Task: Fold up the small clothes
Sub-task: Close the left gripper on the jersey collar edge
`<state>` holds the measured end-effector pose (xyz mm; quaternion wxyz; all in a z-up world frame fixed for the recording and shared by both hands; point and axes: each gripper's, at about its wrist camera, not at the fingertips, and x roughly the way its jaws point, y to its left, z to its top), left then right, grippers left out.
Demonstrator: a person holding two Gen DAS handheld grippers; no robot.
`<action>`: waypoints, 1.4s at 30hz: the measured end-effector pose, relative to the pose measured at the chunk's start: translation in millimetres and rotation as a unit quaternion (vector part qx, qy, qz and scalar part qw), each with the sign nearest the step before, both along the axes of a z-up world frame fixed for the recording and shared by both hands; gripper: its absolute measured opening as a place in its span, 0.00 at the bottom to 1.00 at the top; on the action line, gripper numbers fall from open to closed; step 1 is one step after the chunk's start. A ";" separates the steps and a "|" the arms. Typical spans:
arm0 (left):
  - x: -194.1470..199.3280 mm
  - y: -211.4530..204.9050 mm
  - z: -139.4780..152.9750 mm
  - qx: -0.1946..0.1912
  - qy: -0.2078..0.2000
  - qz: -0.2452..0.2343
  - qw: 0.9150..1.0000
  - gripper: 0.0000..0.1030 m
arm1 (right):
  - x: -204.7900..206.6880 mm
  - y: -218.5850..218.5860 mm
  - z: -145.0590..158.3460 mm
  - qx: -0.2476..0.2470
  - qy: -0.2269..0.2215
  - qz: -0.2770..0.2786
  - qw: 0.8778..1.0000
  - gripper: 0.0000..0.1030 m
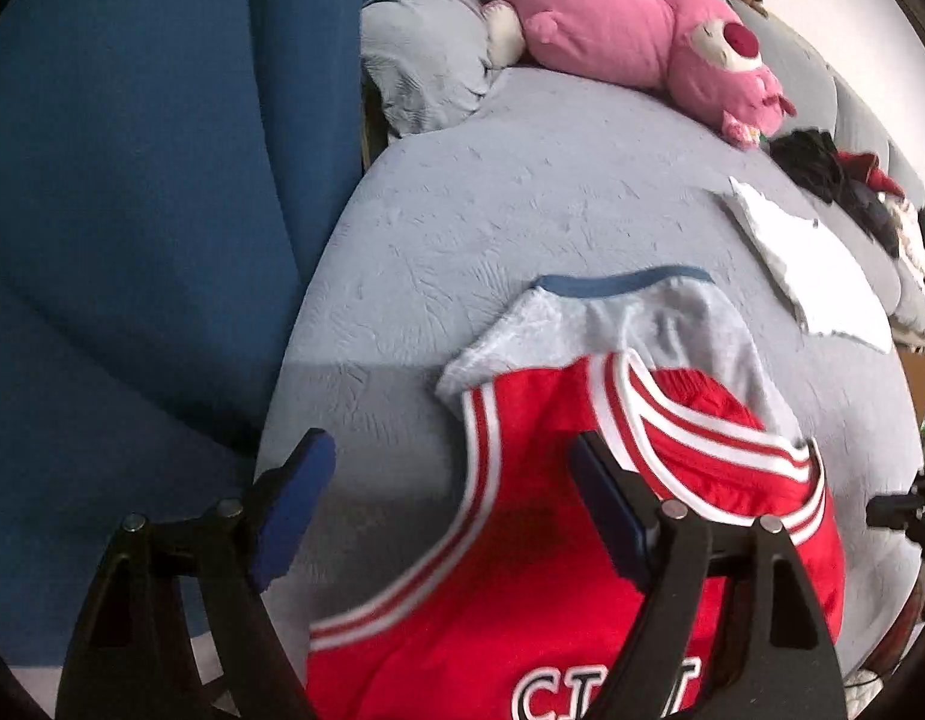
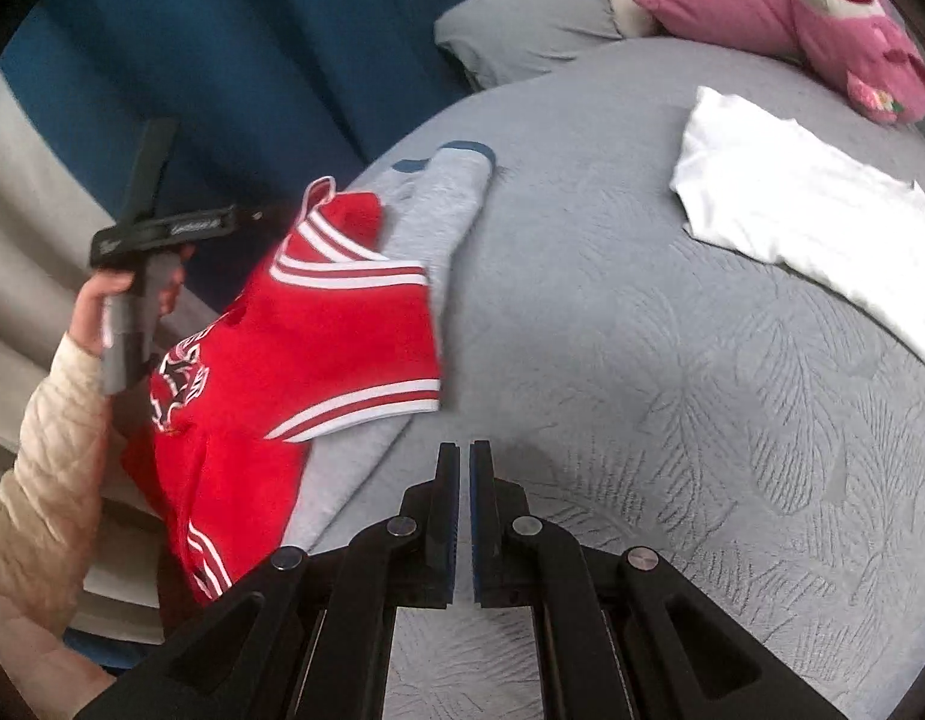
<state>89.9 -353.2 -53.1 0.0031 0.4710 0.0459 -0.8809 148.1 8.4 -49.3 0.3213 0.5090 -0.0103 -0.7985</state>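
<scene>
- Two hand-held grippers point steeply down over a grey-blue bed (image 2: 672,360) with a leaf-patterned cover.
- Left gripper (image 1: 450,504) has its jaws spread wide; one blue pad (image 1: 294,510) stands over bare cover to the left, the other over the red jersey (image 1: 522,540), and neither visibly presses on the cloth.
- From the right wrist view, a hand (image 2: 111,312) in a cream quilted sleeve (image 2: 42,468) grips the left tool's handle at the bed's left edge, beside the jersey.
- Right gripper (image 2: 465,462) has its jaws almost together with only a thin slit between the pads and nothing in them; it hangs over bare cover just to the right of the jersey's striped hem.
- Red jersey with white-and-red trim lies at the near left of the bed, on top of a light grey garment (image 2: 444,210) with a blue collar band.
- Farther right lies a white cloth (image 2: 792,210), well apart from the jersey.
- Pink plush toy (image 1: 630,30) lies at the far side beside a grey pillow (image 1: 426,60); a blue curtain (image 1: 162,180) hangs on the left.
</scene>
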 end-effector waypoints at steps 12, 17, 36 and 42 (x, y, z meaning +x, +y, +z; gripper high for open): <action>-19.4 18.5 -28.3 -0.015 -0.020 -0.025 0.999 0.62 | 12.4 -10.1 -3.7 -0.014 -0.010 0.014 1.000 0.05; -21.1 10.5 -43.3 0.013 -0.028 -0.015 0.999 0.78 | 14.9 -9.4 -5.5 -0.014 -0.010 0.011 1.000 0.05; 2.3 41.3 -30.9 -0.047 0.028 -0.017 0.998 0.41 | 18.7 -10.4 -8.6 -0.033 -0.009 0.006 0.999 0.05; 13.9 51.8 -24.3 -0.049 0.054 -0.025 0.997 0.19 | 17.4 -12.3 -11.6 -0.038 -0.011 0.008 0.999 0.05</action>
